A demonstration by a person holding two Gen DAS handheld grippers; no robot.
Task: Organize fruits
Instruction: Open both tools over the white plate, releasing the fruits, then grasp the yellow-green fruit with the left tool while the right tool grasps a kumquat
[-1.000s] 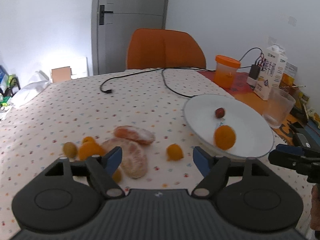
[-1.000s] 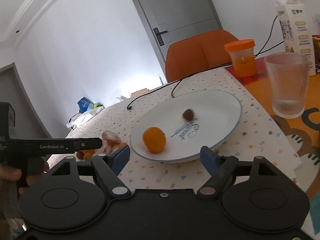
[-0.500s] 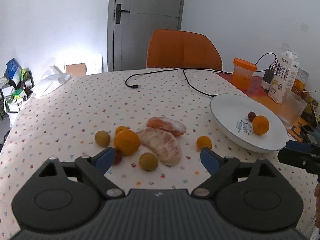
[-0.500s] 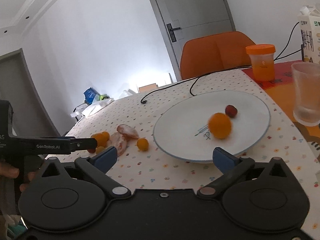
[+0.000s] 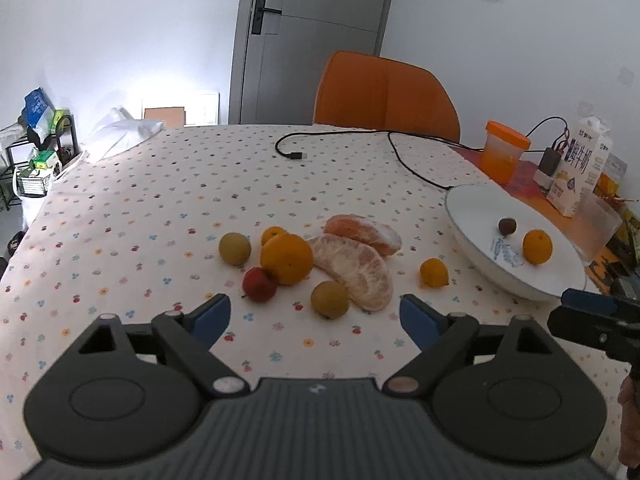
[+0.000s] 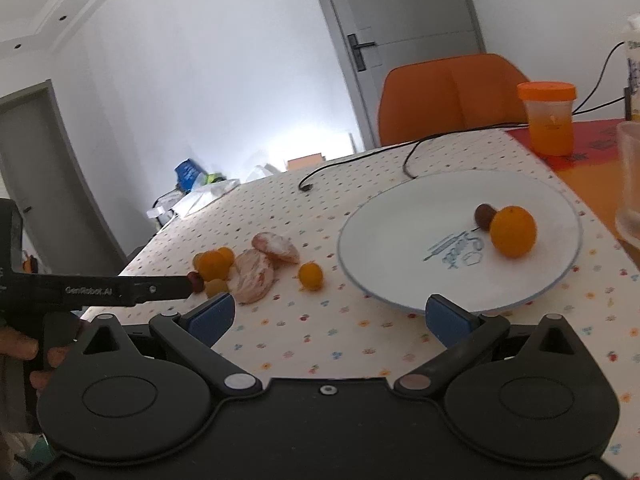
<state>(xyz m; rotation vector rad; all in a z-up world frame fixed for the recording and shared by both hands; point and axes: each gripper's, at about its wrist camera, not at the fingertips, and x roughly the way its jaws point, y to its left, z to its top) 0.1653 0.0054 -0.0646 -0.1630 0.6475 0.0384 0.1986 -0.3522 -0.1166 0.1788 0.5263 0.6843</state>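
A white plate [image 5: 476,216] [image 6: 392,216] on the dotted tablecloth holds an orange [image 5: 537,246] [image 6: 513,231] and a small dark fruit [image 5: 507,225] [image 6: 484,216]. Left of the plate lie a large orange [image 5: 286,258], two peeled citrus segments [image 5: 356,268] [image 6: 256,270], a red fruit [image 5: 259,284], two greenish fruits [image 5: 235,248], a small orange [image 5: 433,273] [image 6: 310,276] and another behind. My left gripper [image 5: 315,314] is open and empty, above the table in front of the pile. My right gripper [image 6: 330,316] is open and empty, before the plate's near rim.
A black cable [image 5: 384,148] crosses the far table. An orange-lidded cup [image 5: 503,151], a milk carton [image 5: 578,172] and a clear glass [image 5: 598,224] stand at the right. An orange chair [image 5: 384,96] is behind the table.
Both grippers have pulled back from the table. The orange on the plate has rolled from its near-left side to beside the dark fruit.
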